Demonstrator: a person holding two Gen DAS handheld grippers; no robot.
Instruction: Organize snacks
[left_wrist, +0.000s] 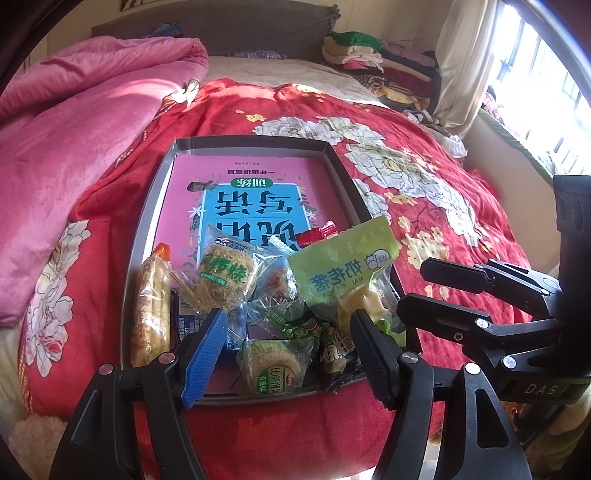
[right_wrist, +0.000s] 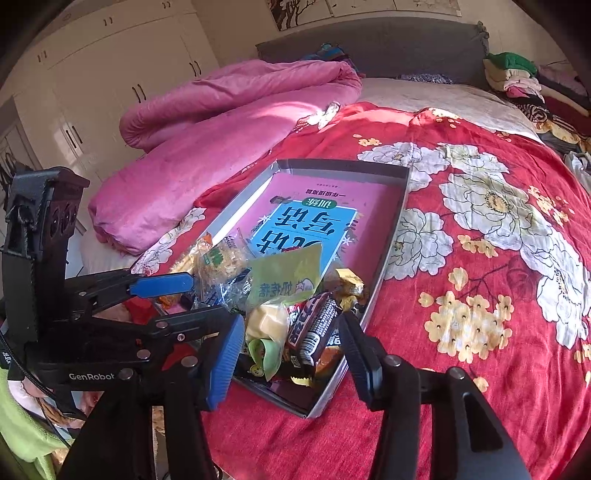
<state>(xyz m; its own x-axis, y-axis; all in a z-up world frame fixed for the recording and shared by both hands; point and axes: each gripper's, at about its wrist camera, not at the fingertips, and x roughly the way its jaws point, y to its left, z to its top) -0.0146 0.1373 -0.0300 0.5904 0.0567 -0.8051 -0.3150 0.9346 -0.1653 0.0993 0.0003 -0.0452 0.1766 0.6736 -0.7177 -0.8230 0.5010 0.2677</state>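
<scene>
A shallow grey cardboard tray is seen on a red flowered bedspread, with a pink and blue book lying in it and wrapped snacks heaped at its near end. The left tongs are held wide open over that heap, gripping nothing. The right tongs are likewise spread open, with a dark wrapped bar and a pale green pouch between and just beyond the fingers, ungripped.

Wrapped snacks are lying heaped at the near end of a shallow grey tray that is sitting on the bed; a pale green pouch is leaning on top, a dark bar resting beside it.
</scene>
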